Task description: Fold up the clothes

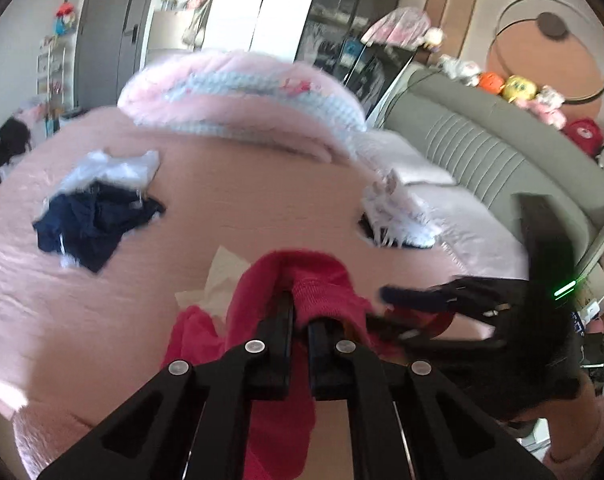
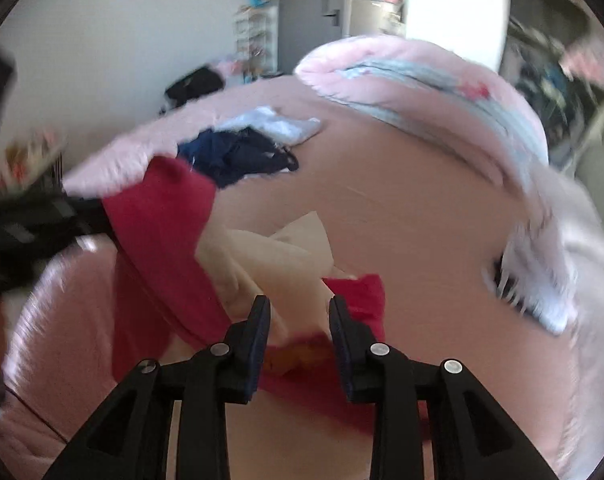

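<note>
A red garment (image 1: 302, 288) hangs over the pink bed (image 1: 229, 184), pinched between the fingers of my left gripper (image 1: 300, 308), which is shut on its edge. In the right wrist view the same red garment (image 2: 161, 216) stretches from the left gripper at the left edge down under my right gripper (image 2: 299, 304). The right gripper is open, its fingers apart just above a red fold (image 2: 362, 296) and a cream cloth (image 2: 277, 256). From the left wrist view the right gripper (image 1: 414, 300) appears blurred at the right, close to the red garment.
A dark navy garment (image 1: 93, 220) with a white one (image 1: 113, 168) lies on the bed's left part. A white fringed piece (image 1: 398, 216) lies at the right. A rolled pink blanket (image 1: 241, 96) sits at the back, a grey padded headboard (image 1: 482, 152) to the right.
</note>
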{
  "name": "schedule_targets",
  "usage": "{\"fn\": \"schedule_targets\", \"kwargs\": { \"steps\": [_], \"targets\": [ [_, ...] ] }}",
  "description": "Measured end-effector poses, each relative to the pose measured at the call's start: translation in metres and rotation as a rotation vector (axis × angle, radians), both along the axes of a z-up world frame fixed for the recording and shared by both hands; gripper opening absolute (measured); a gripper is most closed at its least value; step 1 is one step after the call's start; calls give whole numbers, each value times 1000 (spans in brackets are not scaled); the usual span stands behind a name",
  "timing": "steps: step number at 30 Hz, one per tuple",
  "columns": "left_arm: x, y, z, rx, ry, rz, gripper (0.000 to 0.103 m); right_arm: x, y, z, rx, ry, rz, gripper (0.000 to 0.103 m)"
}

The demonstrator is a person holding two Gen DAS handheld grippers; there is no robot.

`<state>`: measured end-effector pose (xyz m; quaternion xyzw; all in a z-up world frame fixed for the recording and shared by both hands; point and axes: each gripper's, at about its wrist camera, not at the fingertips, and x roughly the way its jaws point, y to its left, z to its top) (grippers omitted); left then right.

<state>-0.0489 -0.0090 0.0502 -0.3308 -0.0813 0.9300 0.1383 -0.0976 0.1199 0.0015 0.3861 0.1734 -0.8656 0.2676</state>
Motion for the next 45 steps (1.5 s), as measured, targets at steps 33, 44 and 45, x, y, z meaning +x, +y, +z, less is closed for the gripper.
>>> {"fn": "schedule_targets", "kwargs": {
  "steps": [33,44,45],
  "targets": [
    [12,-31,9,61,66,10,4,-8,-24,9,-40,-33,-17,34],
    [0,-32,-21,189,-56,-55,6,-36,57,15,-49,115,-362,6],
    [-2,-31,-24,208,-74,-70,6,-34,64,34,-104,162,-390,6]
  ]
}}
